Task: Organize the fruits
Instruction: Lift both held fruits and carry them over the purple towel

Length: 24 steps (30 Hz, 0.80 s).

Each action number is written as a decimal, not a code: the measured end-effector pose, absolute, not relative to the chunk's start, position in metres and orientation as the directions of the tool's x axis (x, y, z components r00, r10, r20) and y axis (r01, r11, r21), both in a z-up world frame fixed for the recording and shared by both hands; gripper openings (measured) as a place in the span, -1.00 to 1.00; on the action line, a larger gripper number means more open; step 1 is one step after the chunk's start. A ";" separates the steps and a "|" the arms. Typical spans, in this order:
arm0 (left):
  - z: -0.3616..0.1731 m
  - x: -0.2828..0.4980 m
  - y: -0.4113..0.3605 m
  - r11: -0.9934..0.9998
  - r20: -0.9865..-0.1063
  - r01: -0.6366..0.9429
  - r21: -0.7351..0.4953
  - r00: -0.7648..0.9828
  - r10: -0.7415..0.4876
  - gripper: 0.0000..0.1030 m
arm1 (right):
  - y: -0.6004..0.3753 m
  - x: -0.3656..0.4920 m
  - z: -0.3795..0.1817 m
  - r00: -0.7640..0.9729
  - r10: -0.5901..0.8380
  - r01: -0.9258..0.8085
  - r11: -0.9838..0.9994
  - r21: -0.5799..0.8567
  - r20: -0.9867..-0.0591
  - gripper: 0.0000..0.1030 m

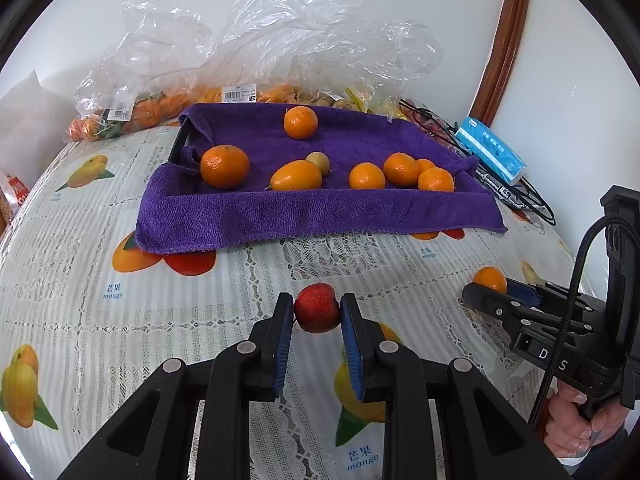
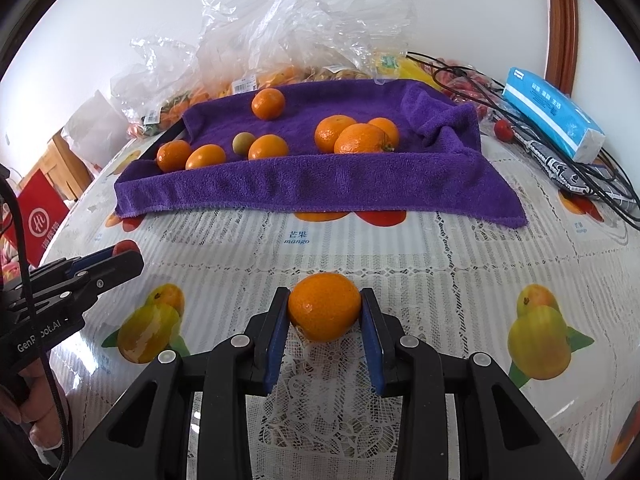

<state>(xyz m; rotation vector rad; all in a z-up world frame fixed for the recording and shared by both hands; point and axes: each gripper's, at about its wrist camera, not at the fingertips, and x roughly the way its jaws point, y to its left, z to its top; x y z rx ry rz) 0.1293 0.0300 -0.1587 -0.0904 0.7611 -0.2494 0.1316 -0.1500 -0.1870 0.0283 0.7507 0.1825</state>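
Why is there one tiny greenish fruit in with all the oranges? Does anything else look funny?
Yes, the small yellow-green fruit is the odd one among the oranges on the purple towel. The towel's right corner is also bunched up, not flat. Nothing looks spilled or broken.

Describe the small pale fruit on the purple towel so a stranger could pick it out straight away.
Find the purple towel draped over a tray at the back of the fruit-print tablecloth. Near its middle, just behind an oval orange fruit, sits the pale fruit. It is the only dull yellow-green one there, and smaller than the bright orange citrus around it.
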 end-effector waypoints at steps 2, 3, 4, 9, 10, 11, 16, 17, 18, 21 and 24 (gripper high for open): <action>-0.158 0.129 0.030 0.967 -0.669 0.190 -0.170 0.698 -0.255 -0.55 | -0.150 0.131 -0.187 0.716 0.174 -0.154 0.984 0.090 -0.676 -0.33; -0.158 0.129 0.029 0.967 -0.668 0.191 -0.169 0.699 -0.255 -0.55 | -0.150 0.131 -0.187 0.716 0.175 -0.155 0.984 0.090 -0.675 -0.33; -0.158 0.128 0.029 0.967 -0.666 0.192 -0.168 0.700 -0.255 -0.55 | -0.150 0.132 -0.187 0.717 0.174 -0.154 0.984 0.090 -0.675 -0.33; -0.158 0.128 0.029 0.967 -0.664 0.191 -0.169 0.703 -0.255 -0.55 | -0.150 0.132 -0.187 0.716 0.175 -0.155 0.984 0.091 -0.675 -0.33; -0.158 0.128 0.029 0.967 -0.664 0.191 -0.169 0.703 -0.255 -0.55 | -0.150 0.131 -0.187 0.716 0.175 -0.155 0.984 0.091 -0.675 -0.33; -0.158 0.128 0.029 0.967 -0.664 0.192 -0.170 0.703 -0.256 -0.55 | -0.150 0.131 -0.187 0.716 0.178 -0.157 0.983 0.093 -0.675 -0.33; -0.157 0.126 0.029 0.965 -0.659 0.199 -0.171 0.705 -0.262 -0.55 | -0.151 0.131 -0.186 0.716 0.192 -0.162 0.981 0.107 -0.671 -0.33; -0.157 0.126 0.029 0.964 -0.659 0.201 -0.172 0.704 -0.264 -0.55 | -0.152 0.131 -0.186 0.719 0.189 -0.156 0.982 0.110 -0.668 -0.33; -0.156 0.126 0.030 0.962 -0.659 0.204 -0.179 0.701 -0.271 -0.55 | -0.153 0.130 -0.185 0.723 0.184 -0.149 0.983 0.110 -0.665 -0.33; -0.156 0.126 0.030 0.961 -0.658 0.202 -0.189 0.700 -0.277 -0.55 | -0.155 0.126 -0.182 0.740 0.175 -0.135 0.985 0.111 -0.650 -0.33; -0.155 0.126 0.031 0.962 -0.657 0.196 -0.192 0.702 -0.275 -0.55 | -0.154 0.123 -0.177 0.744 0.177 -0.141 0.984 0.109 -0.644 -0.33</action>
